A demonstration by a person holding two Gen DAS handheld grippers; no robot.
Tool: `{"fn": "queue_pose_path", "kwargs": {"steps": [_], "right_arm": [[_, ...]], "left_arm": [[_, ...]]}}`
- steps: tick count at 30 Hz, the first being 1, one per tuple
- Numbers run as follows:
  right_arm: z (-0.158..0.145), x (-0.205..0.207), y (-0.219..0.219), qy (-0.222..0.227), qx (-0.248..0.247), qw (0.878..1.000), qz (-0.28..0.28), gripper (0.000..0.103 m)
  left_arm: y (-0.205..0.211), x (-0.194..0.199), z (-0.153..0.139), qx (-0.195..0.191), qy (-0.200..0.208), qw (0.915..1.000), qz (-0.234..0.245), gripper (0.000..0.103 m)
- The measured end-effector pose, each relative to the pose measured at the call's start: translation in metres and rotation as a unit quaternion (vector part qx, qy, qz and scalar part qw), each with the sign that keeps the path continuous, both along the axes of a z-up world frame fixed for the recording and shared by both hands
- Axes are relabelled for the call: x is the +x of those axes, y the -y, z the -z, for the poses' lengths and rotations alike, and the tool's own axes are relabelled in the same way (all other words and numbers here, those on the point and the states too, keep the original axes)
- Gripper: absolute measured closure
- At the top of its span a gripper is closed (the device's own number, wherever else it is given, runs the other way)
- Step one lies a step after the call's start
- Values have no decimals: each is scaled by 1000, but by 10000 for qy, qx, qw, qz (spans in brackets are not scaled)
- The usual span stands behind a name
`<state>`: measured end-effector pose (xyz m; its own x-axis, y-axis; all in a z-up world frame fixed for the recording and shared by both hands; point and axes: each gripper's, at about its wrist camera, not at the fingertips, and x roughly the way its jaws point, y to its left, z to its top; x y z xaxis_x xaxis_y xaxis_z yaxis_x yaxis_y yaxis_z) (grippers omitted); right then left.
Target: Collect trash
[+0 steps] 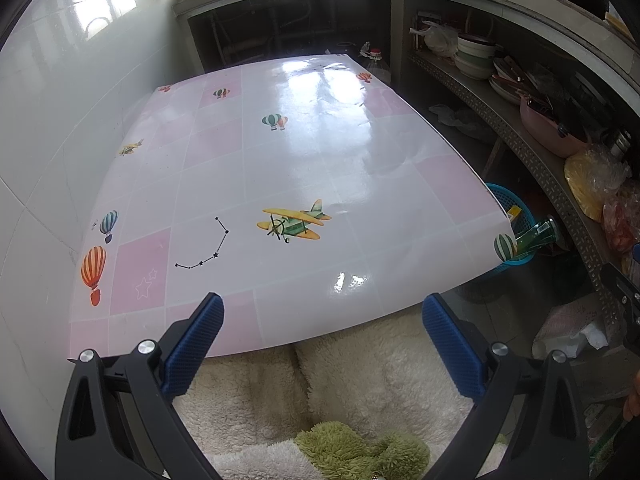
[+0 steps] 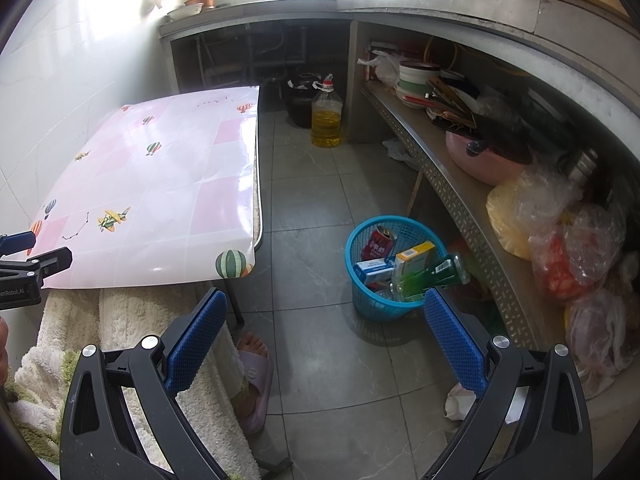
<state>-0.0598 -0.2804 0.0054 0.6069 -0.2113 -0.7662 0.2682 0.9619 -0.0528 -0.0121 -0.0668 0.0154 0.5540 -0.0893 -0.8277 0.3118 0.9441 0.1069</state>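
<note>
Blue pads, left gripper: the two ribbed fingers stand wide apart with nothing between them, hovering over the near edge of the table.
Blue pads, right gripper: spread just as wide, empty, held over the grey floor tiles to the right of the table; the left gripper's black body shows at this view's left edge.
Beneath the grippers: cream fleece over the person's lap, with a green fuzzy patch; one foot in a pink slipper rests on the tiles.
Table: covered by a glossy pink-and-white checked cloth printed with balloons and a yellow-green biplane.
Basket: one blue plastic mesh basket stands on the floor, between the table's near right corner and the perforated metal shelf; in the left view only part of it shows past the table edge.
Basket contents, counted: four clear items. One red can, upright against the far wall, open top upward. One blue-and-white carton lying low on its side. One yellow-and-white box leaning, top toward the upper right. One green bottle, long axis slanting, neck end poking out over the right rim toward the shelf.
Further out: one jug of yellow oil on the floor by the counter; a pink basin, stacked bowls and several plastic bags on the shelf.
</note>
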Motion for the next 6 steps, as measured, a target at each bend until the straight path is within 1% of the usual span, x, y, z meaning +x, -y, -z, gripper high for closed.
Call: {"fn": "queue_pose_path", "kwargs": {"steps": [6], "right_arm": [[0,0,0,2,3,10000,3,8]], "left_arm": [[0,3,-1,-8,-39,10000,13,6]]}}
